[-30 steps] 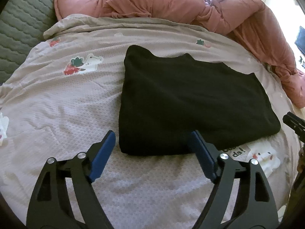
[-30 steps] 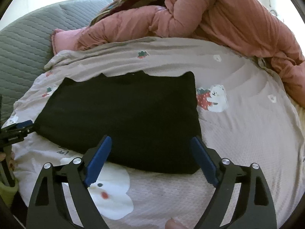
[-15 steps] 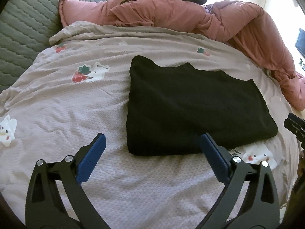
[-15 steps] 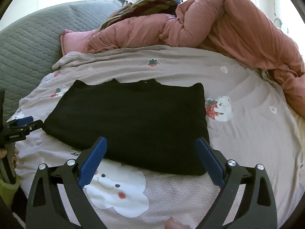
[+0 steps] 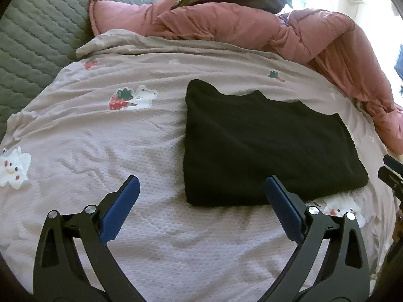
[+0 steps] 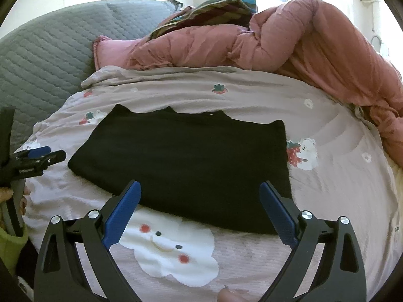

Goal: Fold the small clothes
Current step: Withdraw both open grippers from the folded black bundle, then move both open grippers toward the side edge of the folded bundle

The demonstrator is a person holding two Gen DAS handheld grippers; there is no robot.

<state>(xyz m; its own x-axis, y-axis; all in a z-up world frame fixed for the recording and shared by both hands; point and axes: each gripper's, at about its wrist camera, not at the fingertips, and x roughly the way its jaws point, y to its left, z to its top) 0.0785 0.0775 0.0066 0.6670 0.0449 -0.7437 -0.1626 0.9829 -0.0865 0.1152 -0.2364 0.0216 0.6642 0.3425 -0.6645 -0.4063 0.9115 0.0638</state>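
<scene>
A black garment, folded into a flat rectangle, lies on the pale printed bedsheet. My left gripper hovers open just short of its near left corner, with nothing between the blue pads. My right gripper hangs open over the near edge of the same garment, its pads off the cloth. Each wrist view catches the other gripper at its edge: the left gripper beside the garment's left end, the right gripper by its right end.
A bunched pink duvet runs along the far side and right edge of the bed, with a striped cloth on top. A grey quilted headboard stands at the left. A person's hand holds the left gripper.
Both grippers' jaws have spread wider. Both have drawn back and up from the garment, which now lies flat with nothing touching it.
</scene>
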